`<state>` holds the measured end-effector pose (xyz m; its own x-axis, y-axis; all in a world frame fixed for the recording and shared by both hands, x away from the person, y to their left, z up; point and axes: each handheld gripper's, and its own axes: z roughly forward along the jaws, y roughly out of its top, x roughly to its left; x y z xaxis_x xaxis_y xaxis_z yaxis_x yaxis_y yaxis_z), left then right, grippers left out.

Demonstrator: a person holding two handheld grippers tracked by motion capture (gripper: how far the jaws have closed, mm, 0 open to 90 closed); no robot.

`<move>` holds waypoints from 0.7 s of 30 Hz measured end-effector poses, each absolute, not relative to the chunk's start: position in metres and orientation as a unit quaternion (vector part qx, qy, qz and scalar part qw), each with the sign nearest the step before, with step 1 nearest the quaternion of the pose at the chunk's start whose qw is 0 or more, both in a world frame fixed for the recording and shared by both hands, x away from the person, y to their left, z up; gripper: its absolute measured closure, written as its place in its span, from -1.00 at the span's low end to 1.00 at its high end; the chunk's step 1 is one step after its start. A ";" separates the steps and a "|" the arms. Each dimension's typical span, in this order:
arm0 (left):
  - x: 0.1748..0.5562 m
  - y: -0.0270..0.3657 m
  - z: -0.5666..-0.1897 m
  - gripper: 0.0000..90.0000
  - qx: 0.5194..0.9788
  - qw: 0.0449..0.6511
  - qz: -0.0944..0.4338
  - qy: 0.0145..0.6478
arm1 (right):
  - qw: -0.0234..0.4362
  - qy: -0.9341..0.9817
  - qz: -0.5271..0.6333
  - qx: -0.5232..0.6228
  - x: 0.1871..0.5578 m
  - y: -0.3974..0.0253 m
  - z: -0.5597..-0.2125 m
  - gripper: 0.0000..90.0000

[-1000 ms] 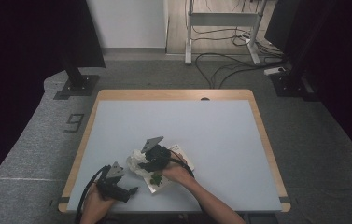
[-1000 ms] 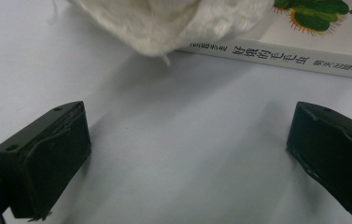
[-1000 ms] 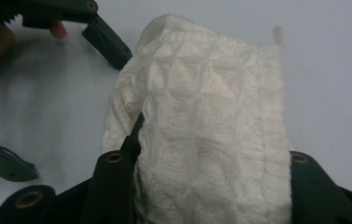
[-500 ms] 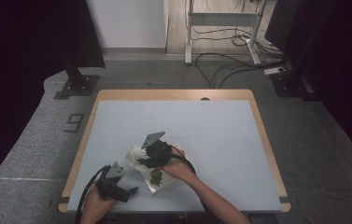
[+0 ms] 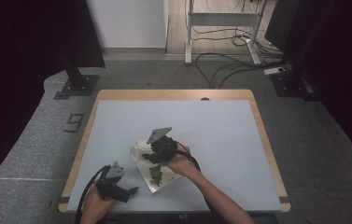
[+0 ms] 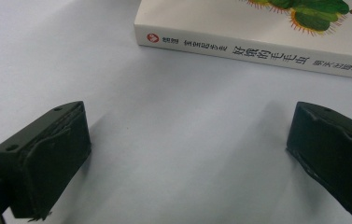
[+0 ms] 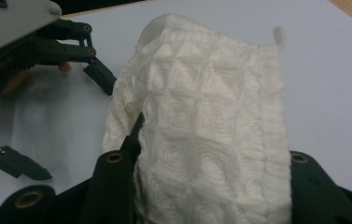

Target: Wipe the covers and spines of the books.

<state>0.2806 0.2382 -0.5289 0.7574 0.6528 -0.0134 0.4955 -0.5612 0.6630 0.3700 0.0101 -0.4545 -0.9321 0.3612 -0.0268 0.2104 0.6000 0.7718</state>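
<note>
White waffle cloth (image 7: 201, 135) was pinched by right gripper (image 7: 206, 186) above book (image 6: 257, 32); left gripper (image 6: 187, 154), at 7 o'clock, was spread empty; cloth should be wiped flat.

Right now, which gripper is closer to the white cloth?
Right. The right gripper is clamped on the white cloth, holding it over the book. The left gripper sits open near the table's front edge.

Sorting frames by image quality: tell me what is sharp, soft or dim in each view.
High view: table evenly lit, room edges dark. Left gripper view: book spine print crisp, near jaws soft, faint shadows. Right gripper view: white cloth weave sharp, left gripper slightly blurred.
</note>
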 end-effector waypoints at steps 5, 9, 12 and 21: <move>0.281 0.238 -0.529 -1.00 0.876 0.334 0.118 0.328 | 0.095 0.888 0.417 0.169 0.373 -0.001 -0.454 0.23; 0.281 0.238 -0.529 -1.00 0.876 0.335 0.118 0.328 | 0.100 0.883 0.421 0.181 0.376 -0.014 -0.454 0.23; 0.281 0.238 -0.529 -1.00 0.876 0.335 0.118 0.327 | 0.105 0.881 0.421 0.191 0.379 -0.024 -0.454 0.23; 0.281 0.238 -0.529 -1.00 0.876 0.335 0.118 0.328 | 0.119 0.874 0.419 0.214 0.384 -0.052 -0.455 0.23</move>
<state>0.2807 0.2382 -0.5290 0.7576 0.6525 -0.0136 0.4951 -0.5609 0.6635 0.3841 -0.0515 -0.4549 -0.8800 0.4741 -0.0294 0.2738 0.5569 0.7842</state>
